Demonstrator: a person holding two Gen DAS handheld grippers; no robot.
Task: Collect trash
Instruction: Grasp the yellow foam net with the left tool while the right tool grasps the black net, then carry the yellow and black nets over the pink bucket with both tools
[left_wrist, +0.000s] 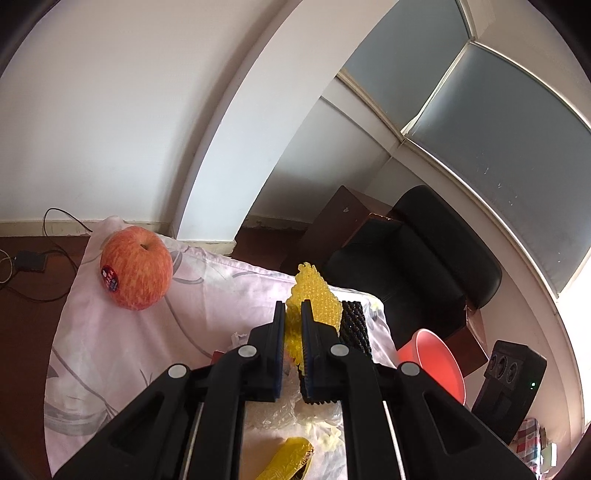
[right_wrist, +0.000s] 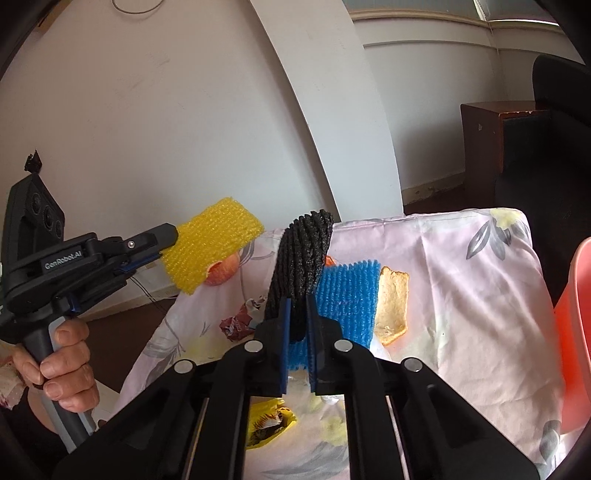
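My left gripper (left_wrist: 293, 308) is shut on a yellow foam fruit net (left_wrist: 314, 293) and holds it above the table. The right wrist view shows this same gripper (right_wrist: 168, 243) at the left with the yellow net (right_wrist: 212, 243) sticking out of it, a hand (right_wrist: 62, 365) on its handle. My right gripper (right_wrist: 298, 306) is shut on a black foam net (right_wrist: 303, 254) that stands up from its jaws. That black net (left_wrist: 354, 325) also shows beside the yellow one. A blue foam net (right_wrist: 347, 295) lies on the cloth just behind the right gripper.
A pink floral cloth (right_wrist: 461, 280) covers the table. On it are an apple (left_wrist: 136, 267), a dried bread slice (right_wrist: 393, 302), a crumpled wrapper (right_wrist: 236, 323) and a yellow wrapper (right_wrist: 269, 421). A red bin (left_wrist: 436, 362) stands off the right edge, near a black chair (left_wrist: 413, 258).
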